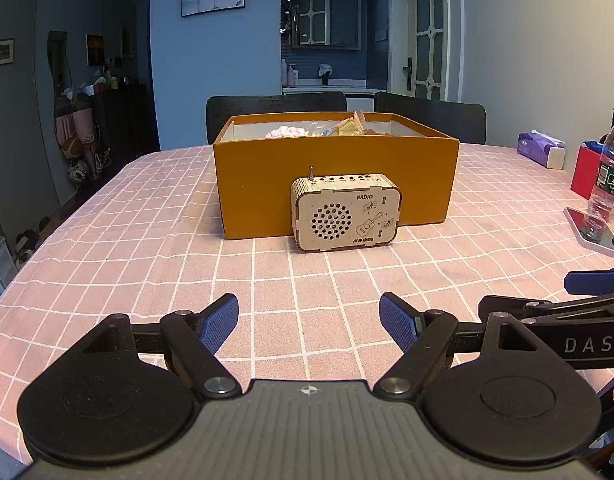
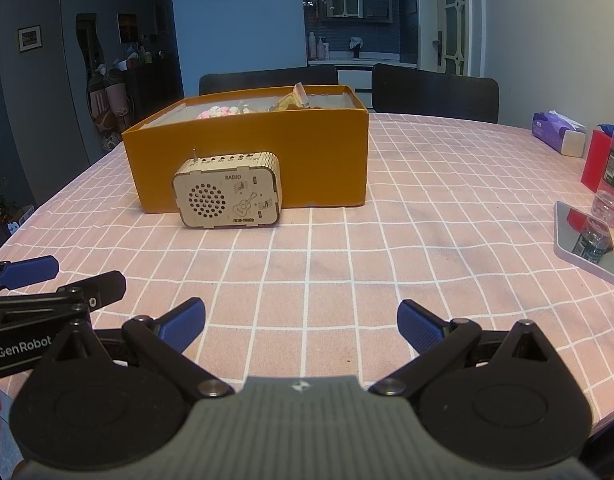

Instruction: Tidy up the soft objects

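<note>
An orange box [image 1: 335,184] stands on the pink checked tablecloth [image 1: 147,240]; it also shows in the right wrist view [image 2: 307,160]. Soft items poke over its rim: a pink-and-white fluffy thing [image 1: 285,133] [image 2: 215,113] and yellowish packets [image 1: 349,128] [image 2: 291,102]. A wooden toy radio [image 1: 345,214] [image 2: 229,196] leans against the box front. My left gripper [image 1: 309,324] is open and empty, low over the cloth in front of the radio. My right gripper [image 2: 301,324] is open and empty, to the right of the left one.
A tissue pack [image 1: 541,150] [image 2: 559,132], a red box [image 1: 585,174] [image 2: 595,164], a water bottle [image 1: 605,184] [image 2: 613,184] and a mirror-like tray [image 1: 595,236] [image 2: 587,240] sit at the right edge. Two dark chairs [image 1: 275,110] [image 2: 435,92] stand behind the table.
</note>
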Available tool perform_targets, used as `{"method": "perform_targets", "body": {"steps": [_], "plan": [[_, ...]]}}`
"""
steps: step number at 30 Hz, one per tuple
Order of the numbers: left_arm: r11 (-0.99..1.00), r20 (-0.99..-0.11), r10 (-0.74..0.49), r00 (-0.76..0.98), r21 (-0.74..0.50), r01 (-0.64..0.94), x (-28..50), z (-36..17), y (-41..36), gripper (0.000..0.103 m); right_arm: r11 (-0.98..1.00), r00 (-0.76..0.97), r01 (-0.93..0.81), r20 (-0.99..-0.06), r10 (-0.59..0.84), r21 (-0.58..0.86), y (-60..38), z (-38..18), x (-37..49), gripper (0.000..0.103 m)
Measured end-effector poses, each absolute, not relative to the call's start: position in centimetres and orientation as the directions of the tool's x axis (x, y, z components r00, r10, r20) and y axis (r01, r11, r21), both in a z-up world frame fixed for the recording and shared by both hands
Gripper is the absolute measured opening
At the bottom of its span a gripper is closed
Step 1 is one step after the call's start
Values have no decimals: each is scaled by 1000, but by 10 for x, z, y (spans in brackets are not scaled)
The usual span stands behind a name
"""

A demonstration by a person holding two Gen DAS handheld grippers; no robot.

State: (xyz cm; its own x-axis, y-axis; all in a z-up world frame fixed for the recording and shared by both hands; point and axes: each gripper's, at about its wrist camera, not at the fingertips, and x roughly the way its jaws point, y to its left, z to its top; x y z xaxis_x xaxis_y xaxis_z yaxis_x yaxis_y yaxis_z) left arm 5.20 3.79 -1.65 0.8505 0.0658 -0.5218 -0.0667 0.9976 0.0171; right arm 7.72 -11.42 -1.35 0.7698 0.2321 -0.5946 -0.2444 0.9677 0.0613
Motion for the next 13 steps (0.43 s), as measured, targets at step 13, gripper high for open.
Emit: {"method": "perform_targets", "body": {"steps": [13], "plan": [[998,-519,62,853,19,-60,52,-18,37,94,968,765,-244,-600,232,62,-115,-15,79,100]]}}
